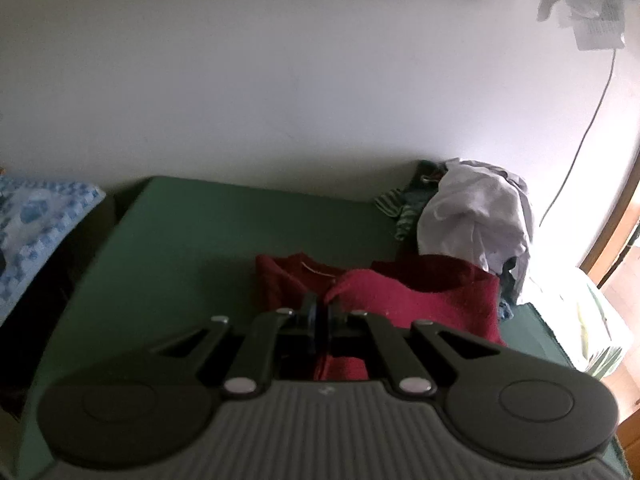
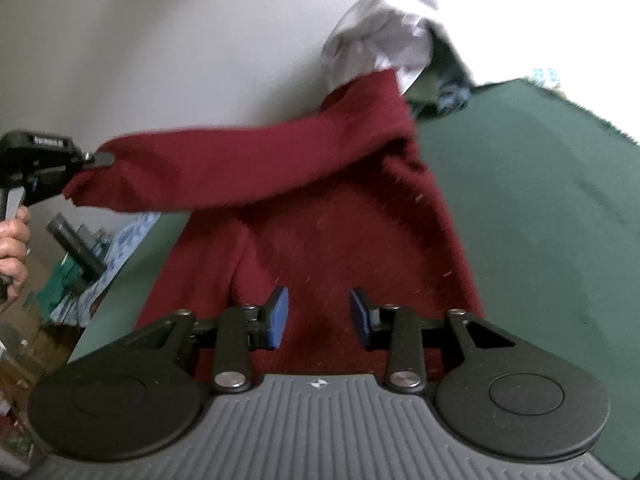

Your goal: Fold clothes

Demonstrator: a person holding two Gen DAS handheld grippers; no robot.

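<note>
On a green-covered table [image 2: 540, 200], the left gripper [image 1: 319, 316] clamps one sleeve of a dark red sweater [image 2: 320, 216], stretching it sideways in the air, while the right gripper [image 2: 319, 317] hovers with jaws parted over the garment's body.

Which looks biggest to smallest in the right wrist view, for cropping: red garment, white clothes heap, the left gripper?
1. red garment, spread on the green surface.
2. white clothes heap, though it lies farther off, so likely understated.
3. left gripper, at the edge, clamping the sleeve end.
</note>
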